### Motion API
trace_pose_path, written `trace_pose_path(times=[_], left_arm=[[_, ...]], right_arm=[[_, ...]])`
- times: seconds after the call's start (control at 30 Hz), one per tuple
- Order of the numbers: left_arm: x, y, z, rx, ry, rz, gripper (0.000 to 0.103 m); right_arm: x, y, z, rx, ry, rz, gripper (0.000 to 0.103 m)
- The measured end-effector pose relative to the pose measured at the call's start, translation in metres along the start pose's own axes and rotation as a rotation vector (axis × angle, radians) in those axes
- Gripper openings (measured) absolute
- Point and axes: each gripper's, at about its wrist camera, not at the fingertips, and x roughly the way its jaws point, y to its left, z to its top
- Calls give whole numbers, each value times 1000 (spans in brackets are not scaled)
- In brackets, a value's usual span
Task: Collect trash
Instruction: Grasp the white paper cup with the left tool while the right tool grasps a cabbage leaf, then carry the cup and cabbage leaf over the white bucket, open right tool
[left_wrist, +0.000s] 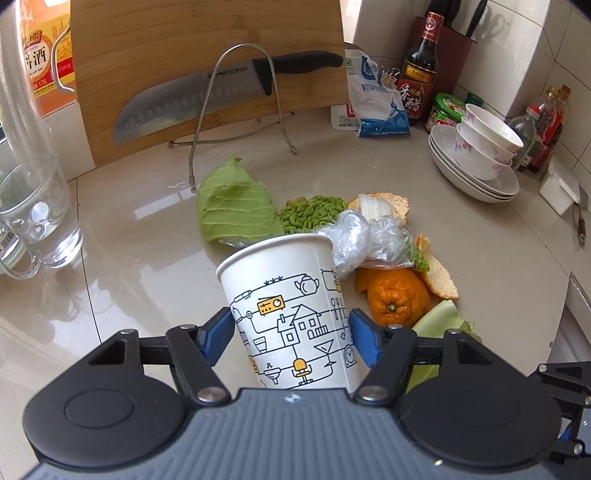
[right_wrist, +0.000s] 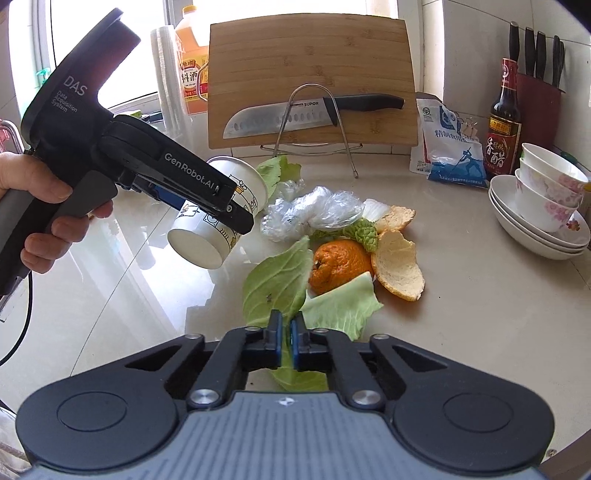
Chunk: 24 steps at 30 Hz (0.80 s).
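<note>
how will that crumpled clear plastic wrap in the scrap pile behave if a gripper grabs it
The plastic wrap looks thin and wrinkled, so it will probably squash flat between pads and weigh almost nothing. Its glossy film may slip. It touches the orange peel and green scraps, so it might drag bits along.

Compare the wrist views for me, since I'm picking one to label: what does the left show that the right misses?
Left only: a glass mug at its left edge.
Right only: the hand working the left gripper, the cup's white base, and the right gripper shut on a cabbage leaf.
Both: the paper cup held, orange peel, knife, cutting board, stacked bowls.
</note>
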Motion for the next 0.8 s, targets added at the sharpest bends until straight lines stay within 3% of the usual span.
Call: trace_pose_path(times=[0.13, 0.2, 0.27, 0.3, 0.6, 0.73, 0.77, 0.8], left_arm=[[-3, -4, -4, 17, 1, -7, 68], [-4, -4, -5, 18, 1, -8, 68], [-5, -4, -5, 19, 2, -10, 68], [-5, -4, -5, 19, 3, -11, 68], [-8, 3, -9, 16, 0, 4, 68], [-10, 8, -9, 17, -6, 11, 68], [-10, 9, -8, 18, -7, 10, 68], [-11, 9, -8, 21, -8, 9, 68]], right_arm=[[-3, 0, -1, 8, 0, 16, 5], [-1, 0, 0, 5, 10, 41, 13], [2, 2, -1, -14, 7, 43, 43], [5, 2, -1, -26, 14, 53, 49], [14, 25, -3, -175, 67, 126, 48], [15, 32, -9, -201, 95, 136, 42], [17, 33, -10, -214, 103, 112, 30], [18, 34, -11, -218, 109, 92, 9]])
